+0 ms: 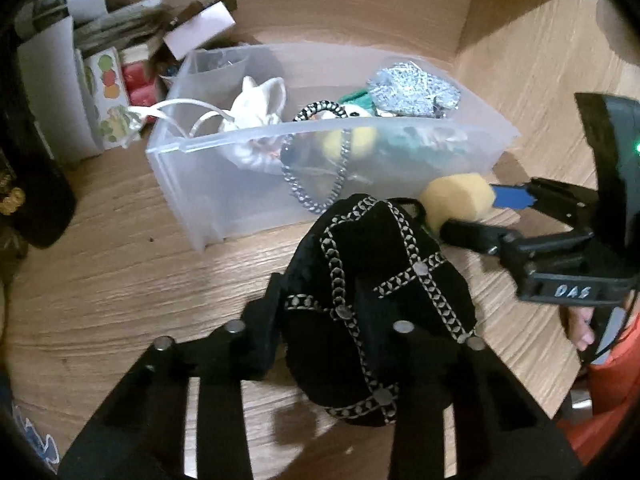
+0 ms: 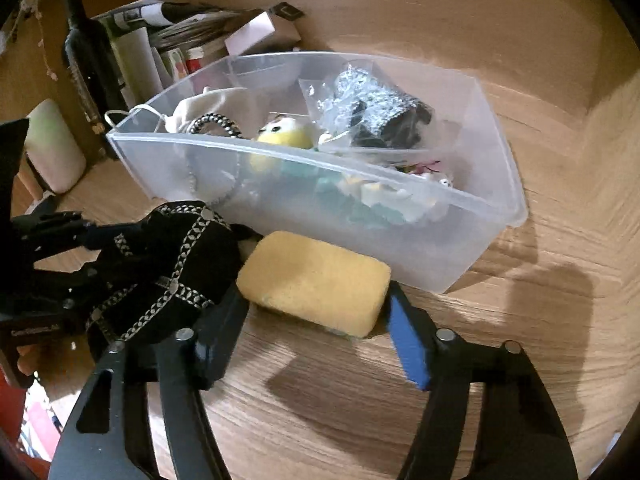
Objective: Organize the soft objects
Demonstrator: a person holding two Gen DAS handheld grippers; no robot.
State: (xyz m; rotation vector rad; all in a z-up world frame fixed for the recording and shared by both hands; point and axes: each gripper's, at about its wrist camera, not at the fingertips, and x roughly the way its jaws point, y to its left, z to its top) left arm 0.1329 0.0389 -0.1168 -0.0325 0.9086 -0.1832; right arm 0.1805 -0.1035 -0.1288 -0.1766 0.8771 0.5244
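A: Left claw (image 1: 352, 312) is clamping the black pouch (image 1: 380, 304); right claw (image 2: 316, 300) is squeezing the yellow sponge (image 2: 316, 280), both just before the clear bin (image 2: 320, 184) on the surface (image 2: 320, 400).

B: Risk?

A: They're crowding; the pouch's chain trim could be snagging the claw, or the bin's near wall catching the sponge.

B: Writing?

A: Only "DAS", possibly, on the right claw's body.

A wood-grain tabletop (image 2: 500, 360) fills the scene under warm light, with soft shadows across it. Behind it rises a plain brown wooden wall (image 1: 340, 0). At the tabletop's far left stand a dark bottle (image 2: 82, 40), stacked papers and boxes (image 1: 80, 80), and a pale cylinder (image 2: 52, 148).
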